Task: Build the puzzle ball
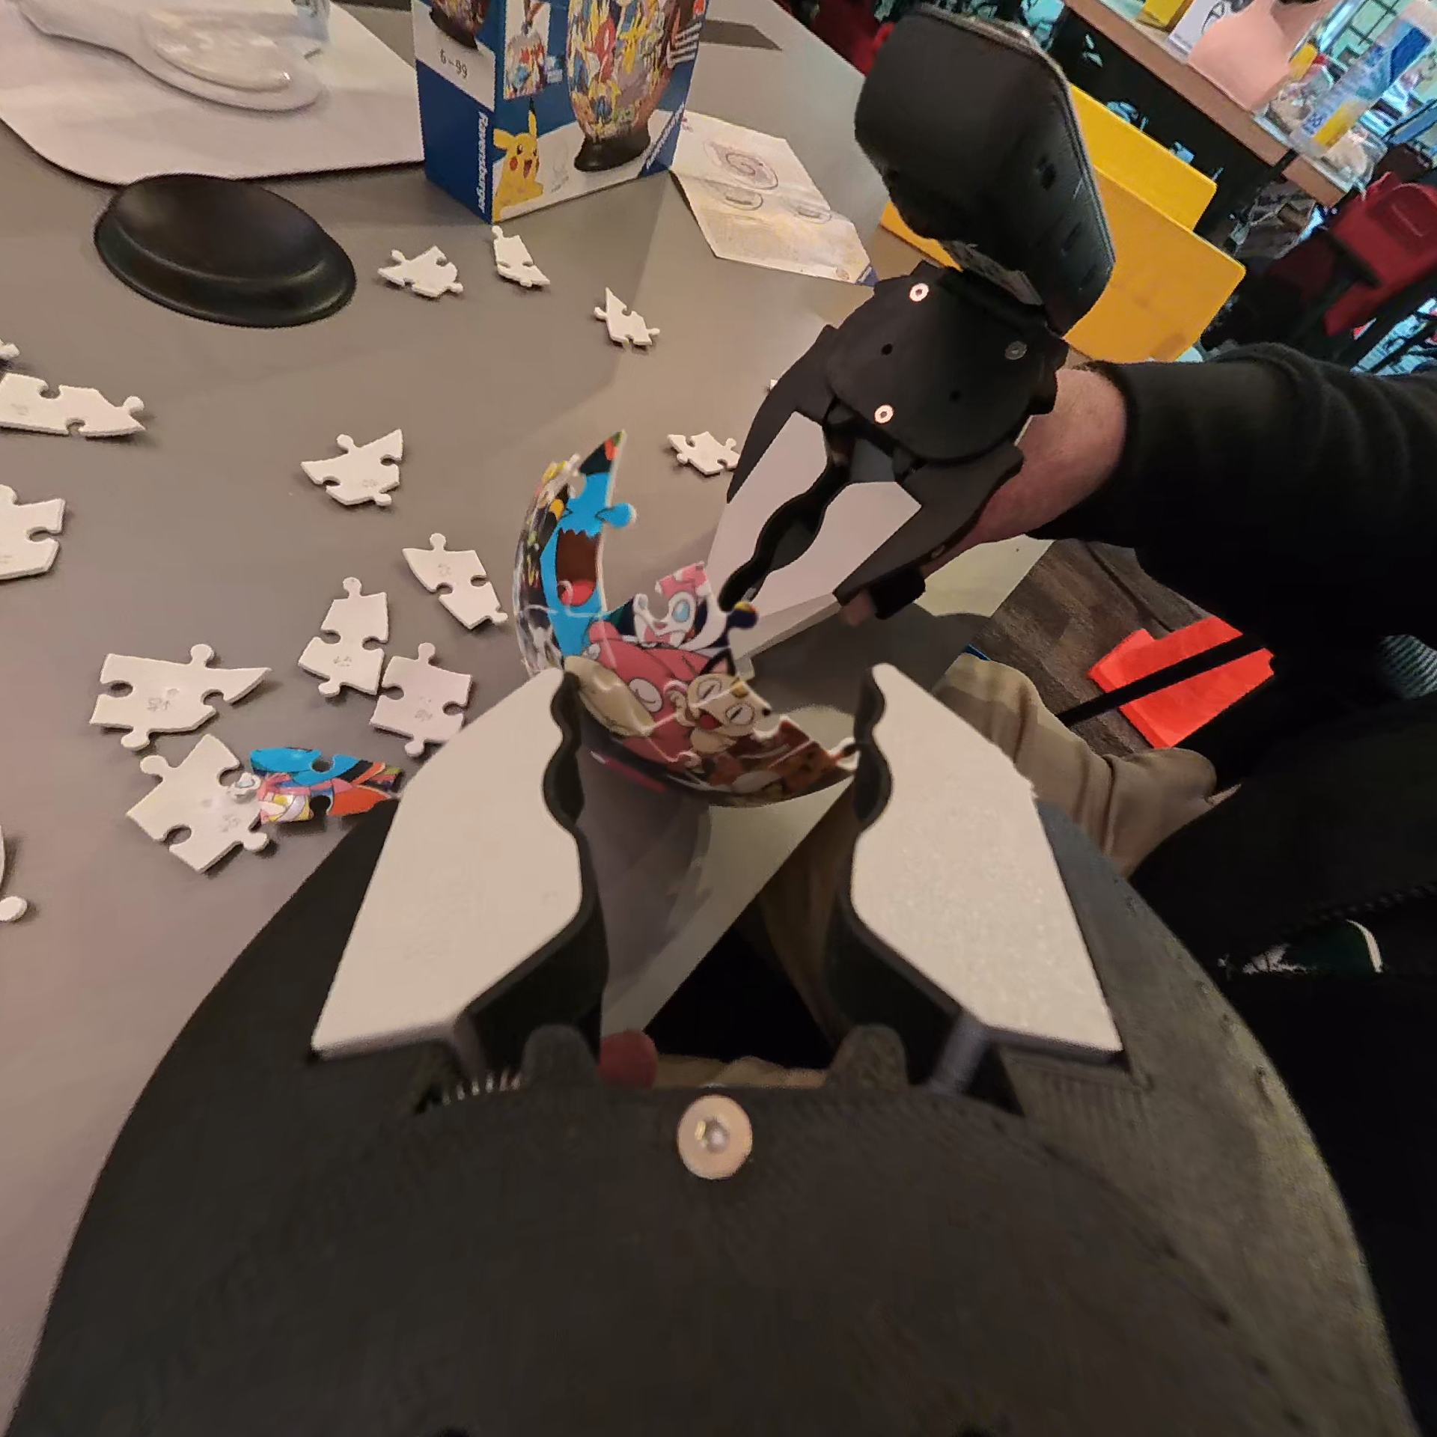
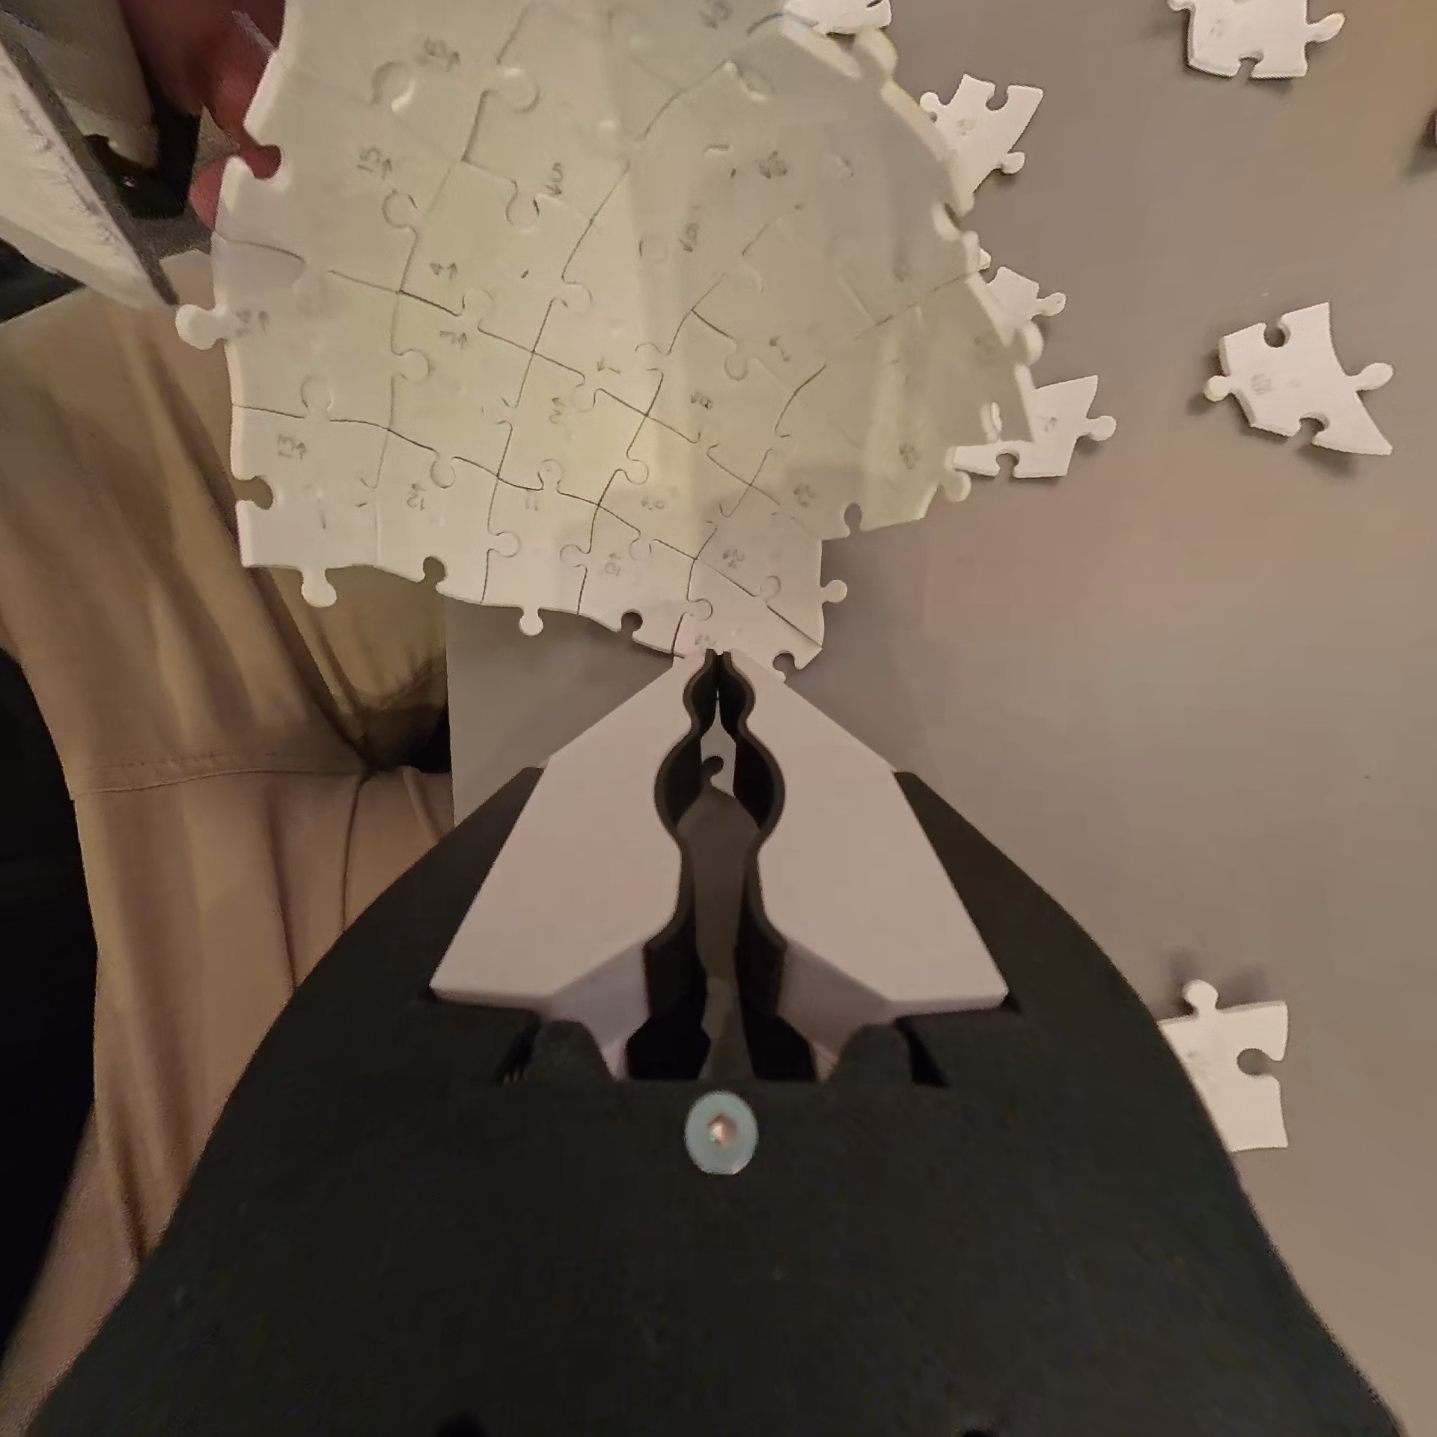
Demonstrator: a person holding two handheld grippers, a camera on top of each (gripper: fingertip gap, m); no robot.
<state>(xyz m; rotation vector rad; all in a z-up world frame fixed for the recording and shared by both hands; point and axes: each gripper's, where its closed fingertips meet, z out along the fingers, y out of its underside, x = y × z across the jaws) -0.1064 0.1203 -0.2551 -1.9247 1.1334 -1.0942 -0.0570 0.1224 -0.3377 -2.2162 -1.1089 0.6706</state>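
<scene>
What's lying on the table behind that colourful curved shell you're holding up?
Behind the shell lie loose white pieces face down on the grey table, then a black stand and the puzzle box. Whatever sits directly behind the shell is covered.

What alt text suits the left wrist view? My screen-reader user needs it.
The right gripper pinches the edge of a colourful, curved puzzle shell between the open left gripper fingers. Loose white pieces lie on the grey table.

Glossy printed puzzle shell (image 1: pixel 669 684), matt white backs (image 2: pixel 544 326); smooth grey table (image 1: pixel 466 373).
</scene>
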